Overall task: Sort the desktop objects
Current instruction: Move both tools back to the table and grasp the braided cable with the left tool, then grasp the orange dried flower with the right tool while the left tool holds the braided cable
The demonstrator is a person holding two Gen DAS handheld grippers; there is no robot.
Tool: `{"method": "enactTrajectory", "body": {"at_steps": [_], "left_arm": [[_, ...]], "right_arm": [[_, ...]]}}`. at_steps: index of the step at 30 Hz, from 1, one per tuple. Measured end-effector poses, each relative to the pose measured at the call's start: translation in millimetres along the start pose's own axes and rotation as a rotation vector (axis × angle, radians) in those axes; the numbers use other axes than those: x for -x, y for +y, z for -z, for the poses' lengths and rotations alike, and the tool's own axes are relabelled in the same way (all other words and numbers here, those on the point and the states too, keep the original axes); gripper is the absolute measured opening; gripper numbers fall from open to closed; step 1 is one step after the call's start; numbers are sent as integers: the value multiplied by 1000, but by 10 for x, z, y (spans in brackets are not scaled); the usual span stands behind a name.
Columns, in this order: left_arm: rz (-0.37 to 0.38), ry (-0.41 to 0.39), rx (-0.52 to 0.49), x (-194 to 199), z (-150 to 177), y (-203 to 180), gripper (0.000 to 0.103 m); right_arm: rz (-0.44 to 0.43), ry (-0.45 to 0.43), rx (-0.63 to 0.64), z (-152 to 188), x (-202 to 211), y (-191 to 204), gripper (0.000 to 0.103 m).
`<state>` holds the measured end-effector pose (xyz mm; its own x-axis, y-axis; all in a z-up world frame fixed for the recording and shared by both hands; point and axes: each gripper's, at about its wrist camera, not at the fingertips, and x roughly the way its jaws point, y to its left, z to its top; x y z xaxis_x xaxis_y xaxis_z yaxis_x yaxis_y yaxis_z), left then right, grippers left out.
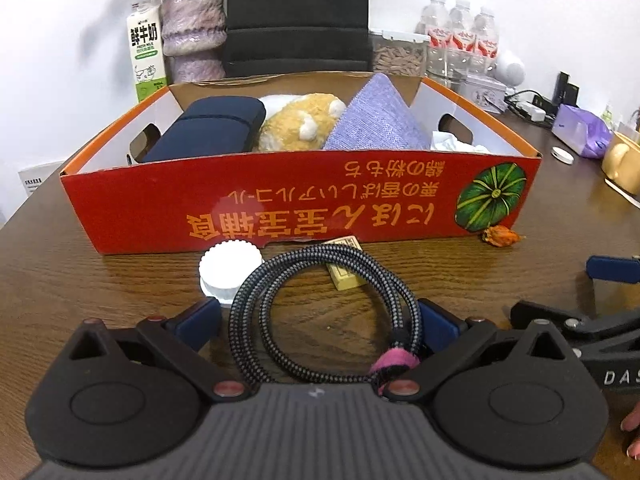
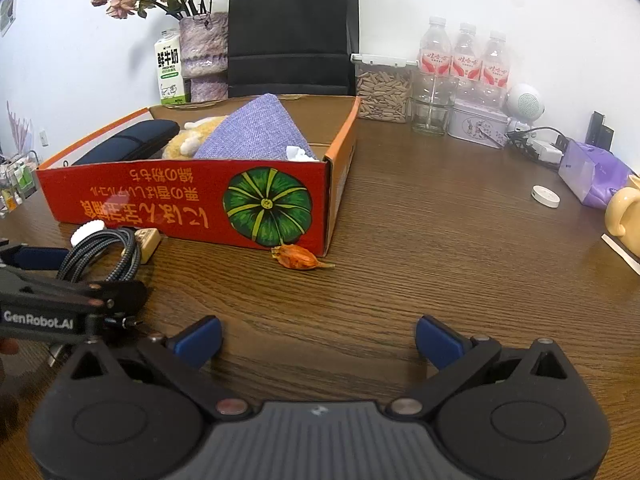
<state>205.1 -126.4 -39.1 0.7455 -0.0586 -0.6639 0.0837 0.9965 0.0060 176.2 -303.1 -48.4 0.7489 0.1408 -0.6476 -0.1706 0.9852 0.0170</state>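
Note:
A coiled grey braided cable (image 1: 320, 264) with a pink strap lies on the wooden table, just in front of the red cardboard box (image 1: 280, 204). My left gripper (image 1: 318, 320) is open, its blue fingers (image 1: 200, 320) on either side of the coil. A white ridged cap (image 1: 230, 270) and a small yellow block (image 1: 346, 278) sit beside the cable. The box holds a navy case (image 1: 208, 128), a plush toy (image 1: 300, 124), a purple pouch (image 1: 376, 120) and crumpled white paper (image 1: 456, 144). My right gripper (image 2: 318, 340) hangs open over bare table. A dried orange flower (image 2: 300, 258) lies at the box's corner.
Behind the box stand a milk carton (image 2: 170, 68), a vase (image 2: 204, 56), a black bag (image 2: 292, 28), a seed jar (image 2: 382, 92) and water bottles (image 2: 464, 60). At the right are a purple packet (image 2: 592, 174), a white disc (image 2: 545, 196) and a yellow mug (image 2: 624, 212).

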Motion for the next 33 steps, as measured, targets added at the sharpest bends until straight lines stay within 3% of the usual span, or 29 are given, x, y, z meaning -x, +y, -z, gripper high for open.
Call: {"method": "enactTrajectory", "body": {"at_steps": [4, 6, 10, 16, 22, 33], "left_arm": [[-9, -13, 3, -1, 15, -17, 102], [-4, -18, -1, 13, 13, -18, 95], [3, -24, -6, 38, 15, -15, 92], [39, -35, 22, 113, 14, 44, 91], [49, -94, 31, 293, -26, 146, 90], [35, -123, 79, 340, -98, 420, 90]], "right_arm": [[2, 0, -1, -1, 2, -1, 103], [4, 0, 0, -1, 3, 5, 103], [5, 0, -1, -4, 6, 10, 103], [6, 0, -4, -13, 10, 23, 103], [-9, -15, -23, -73, -18, 83, 102], [46, -21, -81, -324, -282, 152, 79]]}}
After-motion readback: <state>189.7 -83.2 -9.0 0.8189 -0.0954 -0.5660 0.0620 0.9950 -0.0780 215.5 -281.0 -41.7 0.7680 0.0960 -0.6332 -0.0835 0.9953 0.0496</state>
